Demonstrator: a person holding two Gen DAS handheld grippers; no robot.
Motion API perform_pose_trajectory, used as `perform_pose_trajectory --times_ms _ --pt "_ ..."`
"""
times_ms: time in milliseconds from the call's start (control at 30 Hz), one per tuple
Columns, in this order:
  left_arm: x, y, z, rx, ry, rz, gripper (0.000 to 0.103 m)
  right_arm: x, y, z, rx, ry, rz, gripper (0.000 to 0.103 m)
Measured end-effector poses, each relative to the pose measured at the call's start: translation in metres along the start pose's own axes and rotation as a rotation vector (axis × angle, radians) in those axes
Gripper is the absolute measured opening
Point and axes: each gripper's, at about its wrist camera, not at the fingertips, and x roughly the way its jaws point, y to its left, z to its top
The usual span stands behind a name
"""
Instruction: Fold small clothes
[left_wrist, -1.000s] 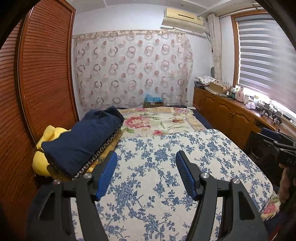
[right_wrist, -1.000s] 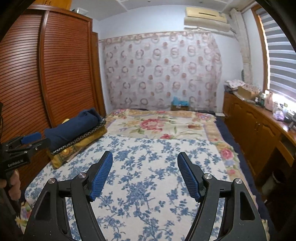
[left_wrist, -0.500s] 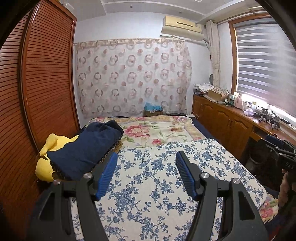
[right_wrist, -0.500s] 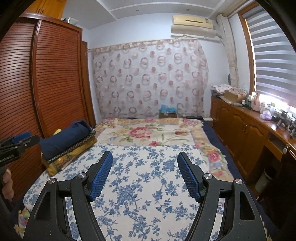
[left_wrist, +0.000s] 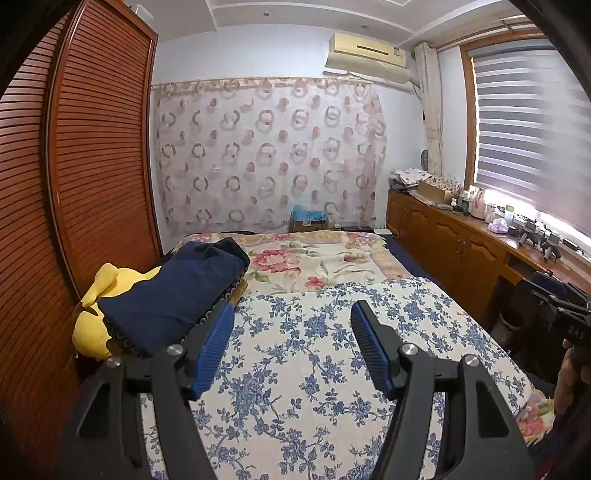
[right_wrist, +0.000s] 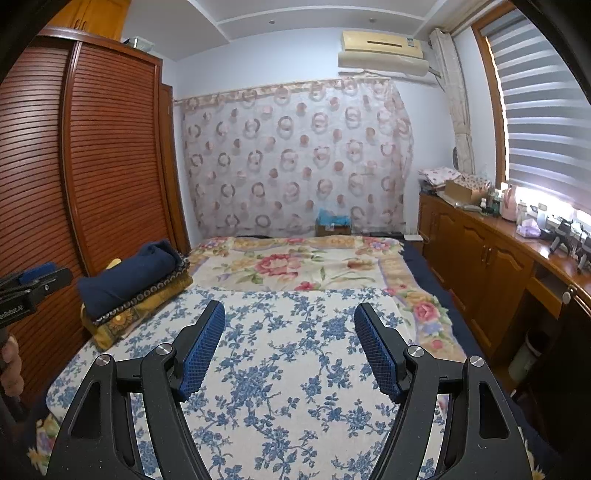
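A folded dark blue garment (left_wrist: 173, 295) lies on a stack of patterned cloth at the left side of the bed; it also shows in the right wrist view (right_wrist: 129, 277). My left gripper (left_wrist: 291, 314) is open and empty, held above the blue-flowered bedspread (left_wrist: 314, 369), just right of the stack. My right gripper (right_wrist: 290, 314) is open and empty above the same bedspread (right_wrist: 288, 369). The left gripper's body shows at the left edge of the right wrist view (right_wrist: 33, 284). No loose small garment is in view.
A yellow plush (left_wrist: 99, 314) lies beside the stack against the wooden wardrobe (left_wrist: 92, 166). A rose-patterned blanket (left_wrist: 314, 258) covers the far half of the bed. Wooden cabinets (right_wrist: 480, 258) with clutter run along the right under the window. A box (right_wrist: 332, 225) stands by the curtain.
Both grippers have risen and tilted upward, so more ceiling and wall show and the bed sits lower in view. Both stay open and empty.
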Motion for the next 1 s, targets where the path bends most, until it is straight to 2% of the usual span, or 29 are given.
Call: perform_pose_trajectory --times_ms 1000 --pt "-0.0002 -0.0008 -0.0006 0.001 0.001 0.000 0.066 -0.0011 0.0020 -0.0005 -0.002 0.002 0.003 0.075"
